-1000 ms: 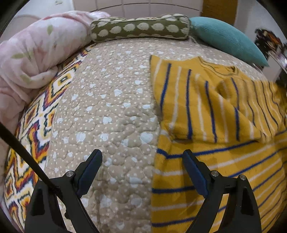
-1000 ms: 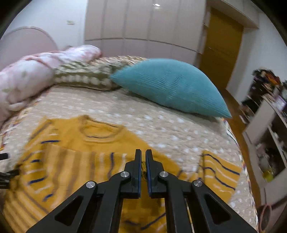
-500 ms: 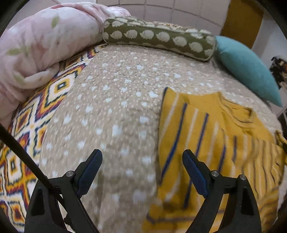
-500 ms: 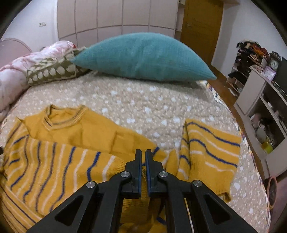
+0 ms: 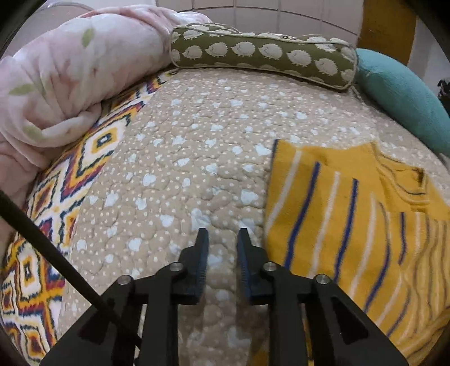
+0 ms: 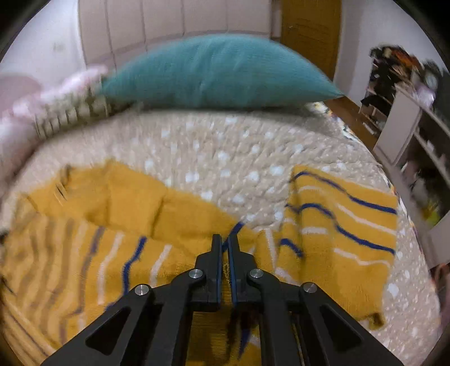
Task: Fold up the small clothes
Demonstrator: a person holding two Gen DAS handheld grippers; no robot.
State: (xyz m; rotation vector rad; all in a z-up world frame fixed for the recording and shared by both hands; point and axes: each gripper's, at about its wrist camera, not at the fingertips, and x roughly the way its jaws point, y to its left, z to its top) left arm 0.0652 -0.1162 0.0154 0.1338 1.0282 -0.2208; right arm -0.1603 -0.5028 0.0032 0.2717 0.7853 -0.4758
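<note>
Left gripper [image 5: 222, 236] is closing on nothing over the bedspread [image 5: 197, 157], while right gripper [image 6: 224, 242], opening on yellow knit, should carry the striped sweater [image 6: 174, 214] sleeve squarely across.

Home bedroom, quilted bed [image 5: 197, 157], teal pillow [image 6: 219, 73], wardrobe doors [image 6: 174, 25]

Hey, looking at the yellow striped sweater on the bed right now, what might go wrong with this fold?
1. The left gripper is closing over bare quilt, beside the yellow striped sweater, so it may catch nothing, or only bedding.
2. The right gripper is opening with knit between its fingers; the fabric could slip out.
3. The spread sleeve lies bunched, so the fold may end uneven.
</note>
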